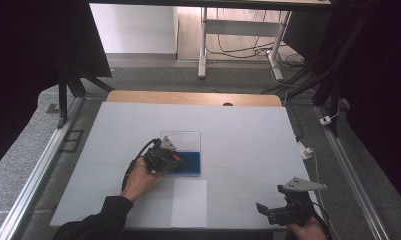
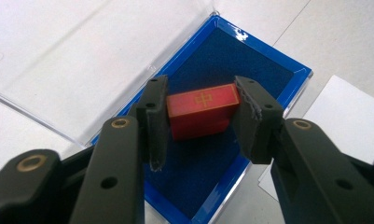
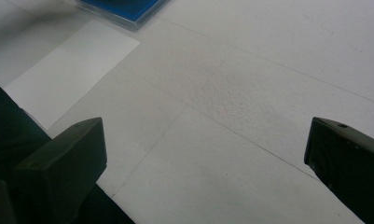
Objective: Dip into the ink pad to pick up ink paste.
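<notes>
Red block [image 2: 201, 111] with a gold mark sits clamped end to end in my left tool [image 2: 201, 114], over the blue-lined case [image 2: 250, 60], lid open beside it. My right tool [image 3: 205, 154] waits wide open, empty, above the desk [image 3: 250, 93].

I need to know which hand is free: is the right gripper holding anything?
No: in its own view the right gripper has its jaws wide apart over the bare white table, nothing between them.
</notes>
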Motion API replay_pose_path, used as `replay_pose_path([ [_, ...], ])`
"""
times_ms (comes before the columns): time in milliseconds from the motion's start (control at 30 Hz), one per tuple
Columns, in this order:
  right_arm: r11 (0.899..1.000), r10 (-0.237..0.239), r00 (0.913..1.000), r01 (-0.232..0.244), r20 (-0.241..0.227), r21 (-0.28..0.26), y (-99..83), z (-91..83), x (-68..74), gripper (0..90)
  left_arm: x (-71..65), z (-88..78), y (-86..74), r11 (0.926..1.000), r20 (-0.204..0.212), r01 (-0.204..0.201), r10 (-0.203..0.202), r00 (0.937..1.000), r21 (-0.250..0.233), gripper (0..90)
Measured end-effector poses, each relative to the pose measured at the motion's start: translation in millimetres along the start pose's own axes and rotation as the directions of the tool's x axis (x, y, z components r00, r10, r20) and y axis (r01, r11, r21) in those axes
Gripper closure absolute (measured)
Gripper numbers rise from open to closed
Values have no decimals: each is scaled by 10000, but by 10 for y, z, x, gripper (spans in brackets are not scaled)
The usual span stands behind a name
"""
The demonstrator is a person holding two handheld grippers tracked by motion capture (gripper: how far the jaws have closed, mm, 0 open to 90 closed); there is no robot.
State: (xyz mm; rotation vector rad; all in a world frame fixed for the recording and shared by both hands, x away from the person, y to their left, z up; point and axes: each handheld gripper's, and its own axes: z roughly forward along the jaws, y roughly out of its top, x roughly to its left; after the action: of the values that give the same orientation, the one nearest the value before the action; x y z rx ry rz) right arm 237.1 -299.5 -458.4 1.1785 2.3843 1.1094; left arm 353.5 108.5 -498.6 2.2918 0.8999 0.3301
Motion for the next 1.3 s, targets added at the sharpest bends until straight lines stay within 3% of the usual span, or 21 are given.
replay_pose_path([
  [100,10000,-18,10000,18,-1,10,0,1,0,0,27,-10,10,9998,104,171,-171,9998,-57,579],
  [367,10000,-46,10000,47,-14,58,2,5,4,0,45,-71,52,9972,209,75,-60,9998,-740,578],
  [733,9999,-59,10000,59,-38,112,4,13,4,0,60,-28,125,9921,873,759,-672,9939,-1003,579],
  [1067,9999,-28,10000,28,-37,131,4,15,2,0,-70,173,199,9973,828,362,-308,9961,-643,579],
  [1300,9999,-23,10000,24,-43,127,4,15,3,0,-113,202,199,9985,727,140,-101,9973,-528,579],
])
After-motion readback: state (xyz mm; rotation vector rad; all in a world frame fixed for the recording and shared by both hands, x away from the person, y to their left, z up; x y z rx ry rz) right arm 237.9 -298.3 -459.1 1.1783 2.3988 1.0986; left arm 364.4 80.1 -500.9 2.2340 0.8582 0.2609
